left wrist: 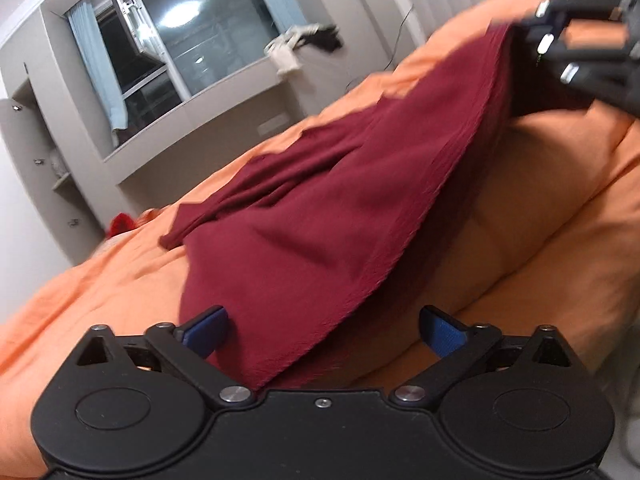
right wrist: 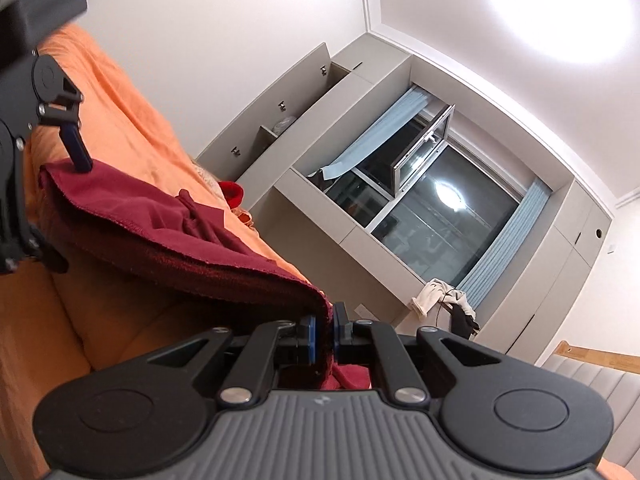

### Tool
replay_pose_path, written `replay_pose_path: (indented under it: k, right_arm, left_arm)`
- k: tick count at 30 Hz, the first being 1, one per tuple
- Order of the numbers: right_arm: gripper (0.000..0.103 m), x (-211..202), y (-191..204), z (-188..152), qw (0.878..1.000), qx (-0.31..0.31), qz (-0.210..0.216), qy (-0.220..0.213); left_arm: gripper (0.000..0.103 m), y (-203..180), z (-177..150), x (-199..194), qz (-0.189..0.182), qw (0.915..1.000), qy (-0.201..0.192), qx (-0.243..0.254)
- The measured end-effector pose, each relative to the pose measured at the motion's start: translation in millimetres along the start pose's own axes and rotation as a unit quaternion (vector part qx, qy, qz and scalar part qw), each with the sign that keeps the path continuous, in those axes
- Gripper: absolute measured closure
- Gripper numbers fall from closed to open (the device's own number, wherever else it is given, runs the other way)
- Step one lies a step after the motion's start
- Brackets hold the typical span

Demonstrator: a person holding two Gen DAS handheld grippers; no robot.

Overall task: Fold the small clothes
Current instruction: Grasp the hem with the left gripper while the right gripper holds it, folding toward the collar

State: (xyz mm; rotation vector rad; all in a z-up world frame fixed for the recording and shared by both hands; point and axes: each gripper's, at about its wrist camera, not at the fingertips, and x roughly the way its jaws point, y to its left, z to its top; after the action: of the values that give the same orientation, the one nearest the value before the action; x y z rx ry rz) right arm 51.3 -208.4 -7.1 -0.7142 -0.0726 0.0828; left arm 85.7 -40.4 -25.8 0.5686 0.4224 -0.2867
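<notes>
Both tools: right (right wrist: 323, 338) pinches maroon garment (left wrist: 340, 200), left (left wrist: 323, 332) spread.

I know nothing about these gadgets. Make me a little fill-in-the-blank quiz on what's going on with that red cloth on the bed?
1. The dark red garment lies on bedding coloured ____.
2. The right gripper has its blue fingers ____ on the garment's edge.
3. The left gripper has its fingers spread ____, with the cloth between them.
4. Behind the bed, the window has curtains coloured light ____.

Missing words: orange; shut; open; blue
</notes>
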Motion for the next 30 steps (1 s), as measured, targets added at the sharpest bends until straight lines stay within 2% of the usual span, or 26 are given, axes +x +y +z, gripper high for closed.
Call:
replay_pose_path:
  k: [2,5,7,10,14,15,16,18,19,23,24,25,26,30]
  right_arm:
    - [0.095,-0.5,-1.4,-2.1,1.0,-0.001,0.0,0.003]
    - [0.095,-2.0,5.5,-5.4,1.0,-0.006,-0.001,0.01]
    - [0.095,-2.9,6.3,-8.0,1.0,-0.014,-0.003,0.013]
    - [0.095,-4.3,9.2,-8.7,1.0,-0.021,-0.001,0.017]
    - [0.092,-4.4,14.7,-10.8,0.999,-0.021,0.018,0.045]
    - [0.088,-4.3,17.5,-13.1,0.998,-0.019,0.027,0.057]
    - [0.08,-4.5,20.6,-15.5,0.997,-0.021,0.035,0.068]
    - [0.069,-6.6,29.1,-19.9,0.995,-0.036,0.049,0.082]
    - [0.067,-8.1,34.1,-22.2,0.994,-0.049,0.053,0.087]
    - [0.066,-10.3,46.1,-30.4,0.99,-0.083,0.056,0.101]
    - [0.073,-10.0,47.0,-31.1,0.99,-0.084,0.055,0.102]
    - [0.092,-8.9,46.4,-30.2,0.99,-0.083,0.052,0.102]
    - [0.095,-6.6,43.9,-26.6,0.99,-0.082,0.05,0.102]
    - [0.097,-8.7,18.9,-8.8,0.993,-0.065,0.02,0.091]
  left_arm:
    - [0.017,9.1,0.9,2.9,0.017,0.9997,0.004,-0.016]
    - [0.039,26.4,0.3,-2.7,0.029,0.9981,-0.003,-0.053]
    - [0.056,33.1,0.2,-6.1,0.028,0.9978,0.001,-0.06]
    - [0.072,32.7,2.2,-9.6,0.024,0.9995,0.008,-0.019]
    - [0.079,28.4,5.8,-10.8,0.031,0.9985,0.006,0.044]
    - [0.086,29.9,6.8,-11.3,0.034,0.9981,0.005,0.051]
    - [0.093,31.7,8.4,-12.7,0.038,0.9978,0.003,0.055]
    - [0.095,38.6,11.6,-17.7,0.052,0.9972,-0.007,0.054]
    - [0.095,41.7,13.5,-20.8,0.058,0.9969,-0.014,0.052]
    - [0.095,54.8,18.2,-32.6,0.082,0.9952,-0.029,0.044]
    - [0.095,57.4,18.7,-34.5,0.08,0.9956,-0.029,0.039]
    - [0.095,59.5,19.2,-36.1,0.079,0.9958,-0.029,0.035]
    - [0.095,60.2,20.2,-38.5,0.08,0.9957,-0.031,0.034]
    - [0.097,59.7,28.3,-51.1,0.09,0.9939,-0.05,0.04]
